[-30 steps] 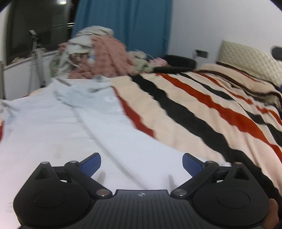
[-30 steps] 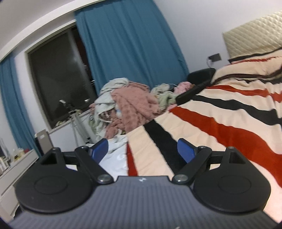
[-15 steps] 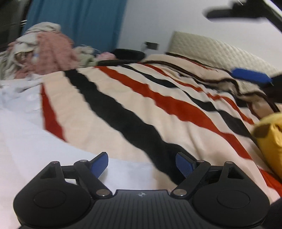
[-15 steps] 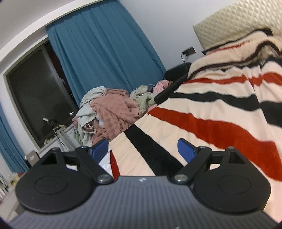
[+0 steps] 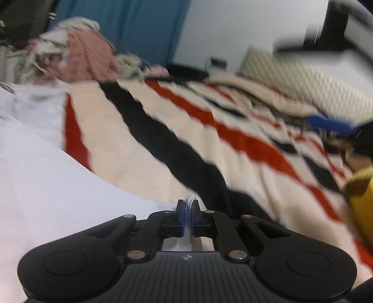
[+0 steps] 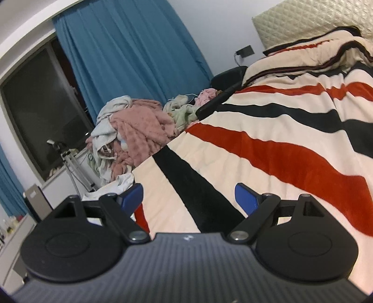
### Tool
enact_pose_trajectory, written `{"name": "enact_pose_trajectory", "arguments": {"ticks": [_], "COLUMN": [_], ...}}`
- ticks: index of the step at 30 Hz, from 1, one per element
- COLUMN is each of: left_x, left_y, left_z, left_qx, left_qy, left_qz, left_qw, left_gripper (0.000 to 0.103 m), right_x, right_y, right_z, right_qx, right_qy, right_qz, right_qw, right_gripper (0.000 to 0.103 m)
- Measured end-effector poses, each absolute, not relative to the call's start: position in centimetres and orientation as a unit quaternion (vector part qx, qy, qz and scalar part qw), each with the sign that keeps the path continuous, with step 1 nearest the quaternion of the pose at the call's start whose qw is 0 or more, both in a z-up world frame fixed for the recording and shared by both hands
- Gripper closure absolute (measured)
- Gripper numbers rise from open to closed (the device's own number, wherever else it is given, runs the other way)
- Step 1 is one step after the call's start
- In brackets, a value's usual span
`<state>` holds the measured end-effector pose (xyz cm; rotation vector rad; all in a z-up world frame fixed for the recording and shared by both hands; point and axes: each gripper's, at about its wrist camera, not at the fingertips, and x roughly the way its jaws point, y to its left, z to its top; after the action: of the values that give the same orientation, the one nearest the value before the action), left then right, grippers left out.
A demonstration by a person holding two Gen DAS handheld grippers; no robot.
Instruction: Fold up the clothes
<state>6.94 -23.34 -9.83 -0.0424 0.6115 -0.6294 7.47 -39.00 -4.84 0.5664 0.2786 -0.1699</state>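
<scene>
The white shirt [image 5: 46,186] lies spread on the bed at the left of the left wrist view, over a striped blanket [image 5: 209,144] of cream, red and black bands; its near edge runs into the left tool [image 5: 187,218], whose blue pads are pressed together on a thin fold of the white cloth, a sliver of it showing between and just above them. This view is blurred, so finer detail of the cloth is hard to read. At its right edge a blue pad of the right tool [image 5: 331,122] shows above the blanket, well apart from the shirt, with a yellow sleeve [image 5: 360,193] below it. In the right wrist view the right tool [image 6: 188,198] has its fingers spread wide with nothing between them; it hangs over the blanket [image 6: 279,149], and only a small bit of the shirt [image 6: 93,194] shows behind its left finger. At the far side of the bed sits a heap of clothes [image 6: 135,132], pink and pale grey-green, in front of a blue curtain [image 6: 130,58] and a dark window [image 6: 39,109]. A tripod [image 6: 70,163] stands beside the heap. A quilted headboard [image 6: 310,21] rises at the far right against the white wall, with a socket [image 6: 244,50] on the wall beside it.
</scene>
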Motion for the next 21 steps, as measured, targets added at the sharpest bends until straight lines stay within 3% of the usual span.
{"name": "enact_pose_trajectory", "arguments": {"ticks": [8,15,17,19,21], "left_x": [-2.5,-5.1,-5.2,-5.2,-5.3], "left_y": [-10.1,-2.0,-1.4,-1.1,-0.8], "left_z": [-0.4,-1.4,-1.4,-1.2,-0.7], "left_qx": [-0.101,-0.115,-0.113,-0.110,-0.103], "left_qy": [0.243,0.330,0.332,0.325,0.315], "left_qz": [-0.214,-0.082,-0.076,-0.077,-0.079], "left_qw": [0.941,0.933,0.933,0.936,0.940], "left_gripper": [0.098,0.096,0.087,0.072,0.039], "right_x": [6.6,6.0,6.0,5.9,5.7], "right_y": [-35.3,-31.5,-29.9,-28.7,-27.6], "right_z": [-3.3,-2.2,-2.3,-2.4,-2.4], "right_qx": [0.234,0.198,0.194,0.186,0.177], "right_qy": [0.135,0.143,0.155,0.162,0.167], "right_qz": [-0.013,0.053,0.072,0.087,0.100], "right_qw": [0.963,0.968,0.966,0.965,0.965], "right_gripper": [0.016,0.016,0.016,0.016,0.016]}}
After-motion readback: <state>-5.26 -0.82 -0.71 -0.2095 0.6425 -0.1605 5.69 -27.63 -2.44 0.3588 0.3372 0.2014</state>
